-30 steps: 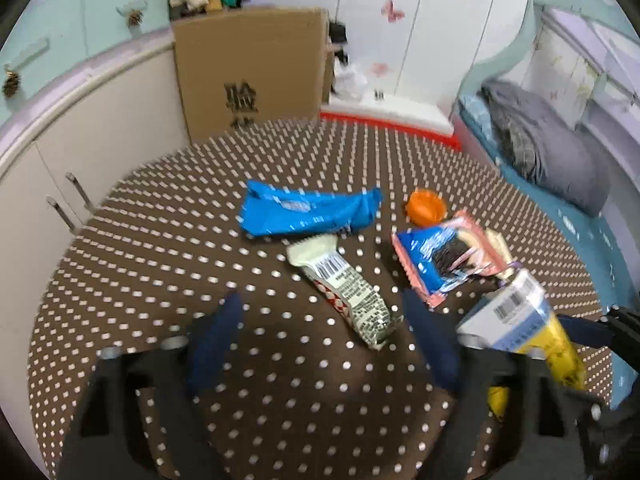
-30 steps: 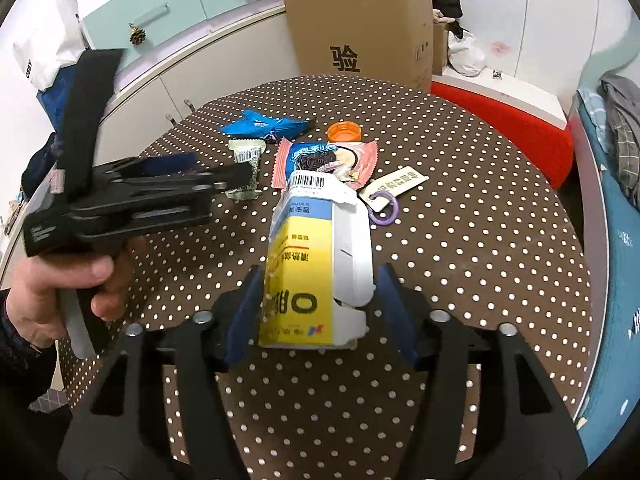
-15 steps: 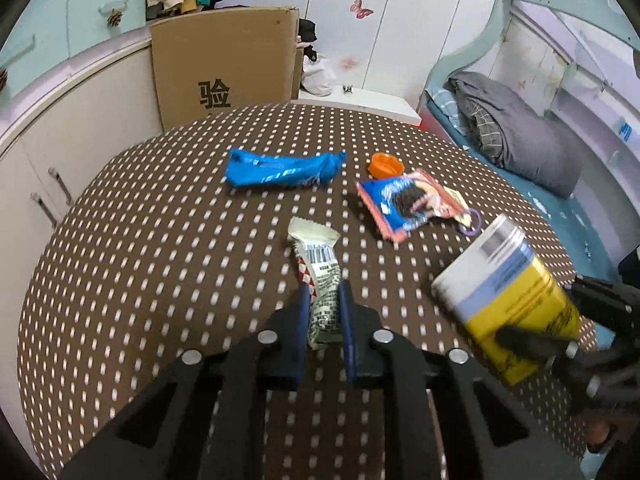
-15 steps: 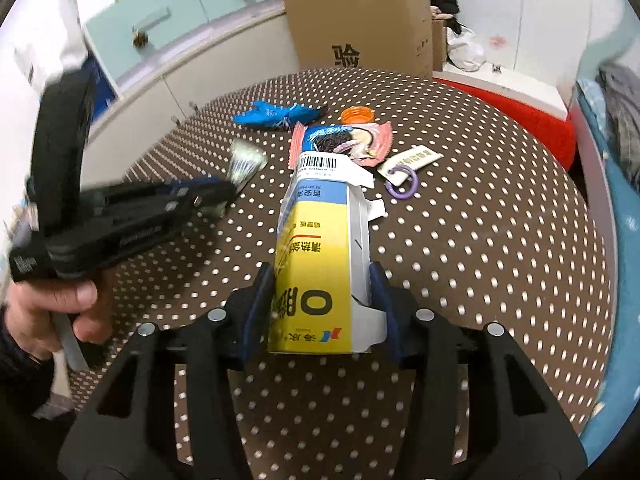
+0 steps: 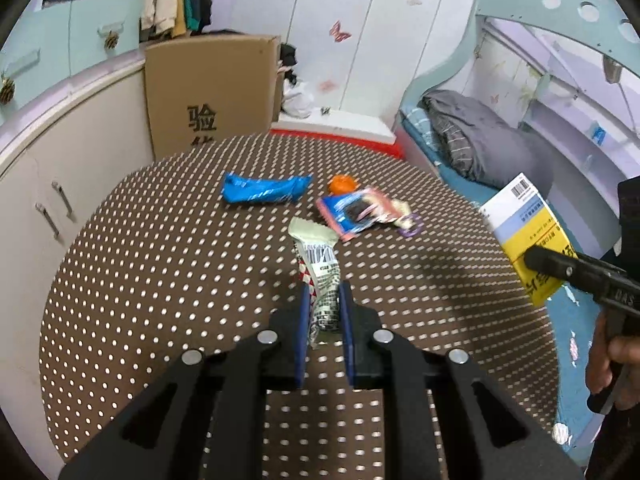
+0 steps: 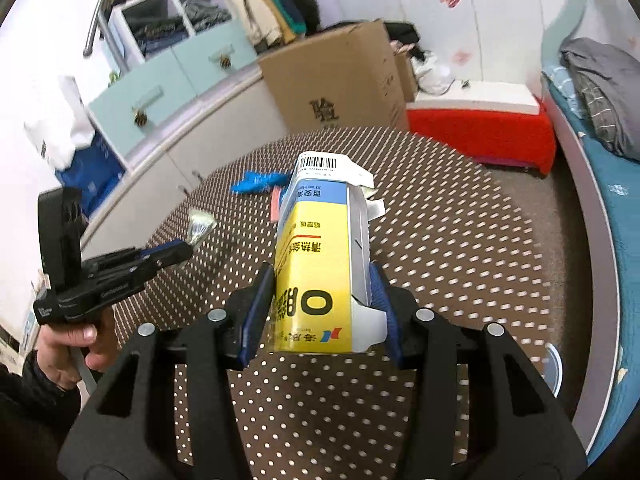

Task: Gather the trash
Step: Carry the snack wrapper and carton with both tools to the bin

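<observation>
So the left gripper point(image 5: 324, 300) has its fingers squeezed together on the bottom end of a white snack wrapper point(image 5: 318, 264) with a barcode, and the wrapper is lifted off the brown polka-dot table point(image 5: 160, 280). The right gripper point(image 6: 322, 280) has its fingers clamped on the sides of a yellow and blue carton point(image 6: 320, 256), held up over the table too. Left lying on the table further back: a blue wrapper point(image 5: 264, 190), an orange cap point(image 5: 342, 184), and a pink and blue cookie packet point(image 5: 356, 212) just beside a purple ring point(image 5: 412, 227)
</observation>
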